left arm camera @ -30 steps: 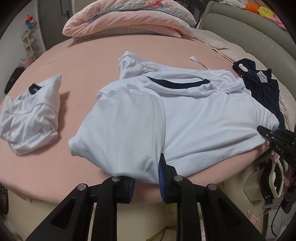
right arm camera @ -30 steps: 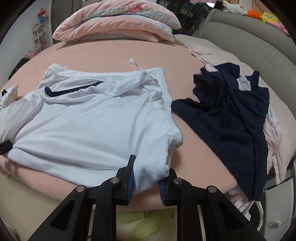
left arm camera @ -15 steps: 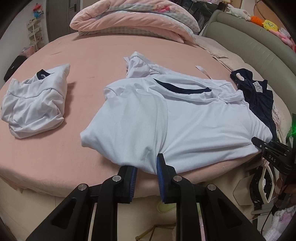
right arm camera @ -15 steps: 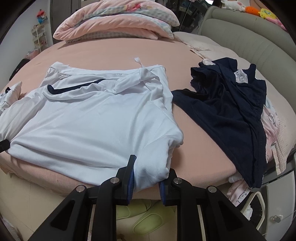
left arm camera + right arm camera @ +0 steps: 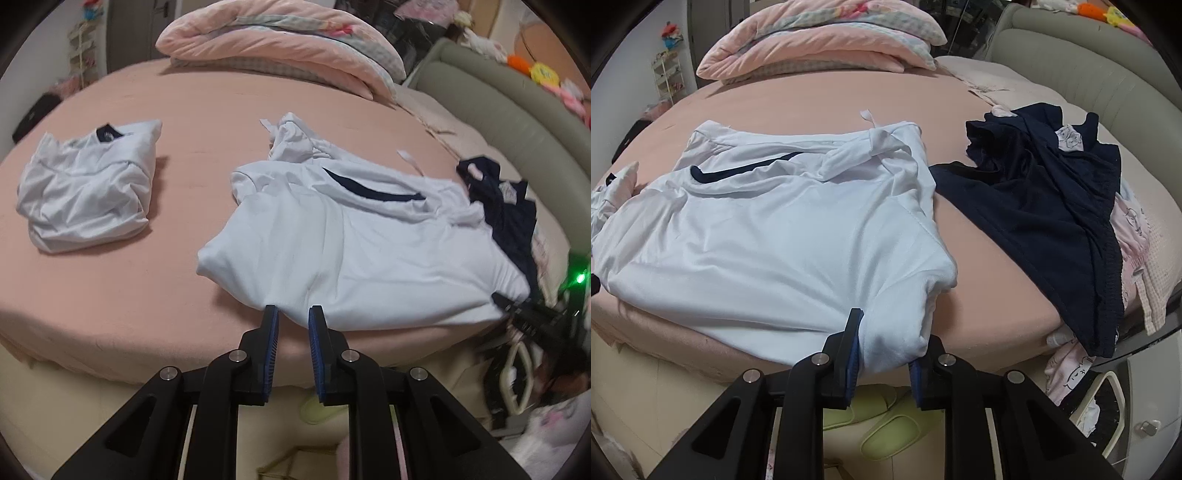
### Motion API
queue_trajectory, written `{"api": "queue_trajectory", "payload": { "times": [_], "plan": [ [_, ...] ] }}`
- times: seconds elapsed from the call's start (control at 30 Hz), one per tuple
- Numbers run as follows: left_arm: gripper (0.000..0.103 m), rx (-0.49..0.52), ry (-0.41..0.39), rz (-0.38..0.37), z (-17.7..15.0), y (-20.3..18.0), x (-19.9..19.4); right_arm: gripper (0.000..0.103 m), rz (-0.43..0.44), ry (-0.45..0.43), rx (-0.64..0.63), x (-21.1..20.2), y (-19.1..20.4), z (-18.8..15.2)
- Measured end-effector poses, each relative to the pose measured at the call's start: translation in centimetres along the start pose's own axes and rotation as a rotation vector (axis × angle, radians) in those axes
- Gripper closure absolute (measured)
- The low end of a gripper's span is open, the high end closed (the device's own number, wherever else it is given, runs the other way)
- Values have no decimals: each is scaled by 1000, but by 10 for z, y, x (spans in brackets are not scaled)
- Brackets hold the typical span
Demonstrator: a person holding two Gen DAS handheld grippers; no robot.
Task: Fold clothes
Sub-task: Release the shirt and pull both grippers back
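The white shirt (image 5: 351, 251) lies spread near the bed's (image 5: 110, 302) front edge, its navy collar at 12 o'clock and its hem toward the cameras; a folded white shirt (image 5: 85, 195) sits well apart at 9 o'clock, and a dark garment (image 5: 1052, 206) lies crumpled at 3 o'clock. The right tongs (image 5: 886, 332) stand spread around a bunched hem corner, cloth between the fingers but not clamped as far as I can tell; the left tongs (image 5: 293, 312) stand spread at the hem's other end, tips just at the cloth, pinching nothing. Risks, as I judge them: the right corner hangs over the edge, so a loose or late pinch may let it slide floorward; the bunch is several layers, so closing may catch only some, skewing any fold; uneven lifts between the two ends would wrinkle the body; a wide sweep to 3 o'clock could drag the dark garment.
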State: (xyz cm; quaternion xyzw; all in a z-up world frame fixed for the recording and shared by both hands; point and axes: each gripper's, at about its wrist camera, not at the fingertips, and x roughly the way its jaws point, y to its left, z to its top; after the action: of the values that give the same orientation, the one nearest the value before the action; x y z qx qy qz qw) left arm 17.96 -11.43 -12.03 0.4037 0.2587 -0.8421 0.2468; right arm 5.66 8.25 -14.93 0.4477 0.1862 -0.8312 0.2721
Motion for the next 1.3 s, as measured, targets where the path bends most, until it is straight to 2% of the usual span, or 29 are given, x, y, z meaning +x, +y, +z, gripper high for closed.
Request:
{"api": "queue_trajectory", "payload": {
  "times": [0.03,0.1,0.2,0.3,0.4,0.57,0.87,1.13,1.3],
  "plan": [
    [87,-14,14,-11,2,1,0,75,2,5,-1,0,0,0],
    [83,-31,30,-27,5,2,0,58,-14,8,-12,-3,-1,-2],
    [80,-14,17,-28,9,-1,-4,50,-52,-13,-42,-11,-3,-5],
    [65,14,-6,-20,13,-6,-11,46,-82,-17,-70,-19,-5,-5],
    [54,43,-16,-16,18,-11,-13,45,-86,-28,-90,-28,-8,-1],
    [49,95,-26,-5,28,-19,-14,43,-86,-61,-129,-39,-7,12],
    [48,168,-7,0,56,-19,3,41,-136,-155,-357,-39,22,40],
    [48,232,17,3,85,-16,24,41,-123,-194,-553,-22,38,71],
    [48,279,70,-24,105,-14,45,41,-122,-206,-688,-8,45,87]
  ]
}}
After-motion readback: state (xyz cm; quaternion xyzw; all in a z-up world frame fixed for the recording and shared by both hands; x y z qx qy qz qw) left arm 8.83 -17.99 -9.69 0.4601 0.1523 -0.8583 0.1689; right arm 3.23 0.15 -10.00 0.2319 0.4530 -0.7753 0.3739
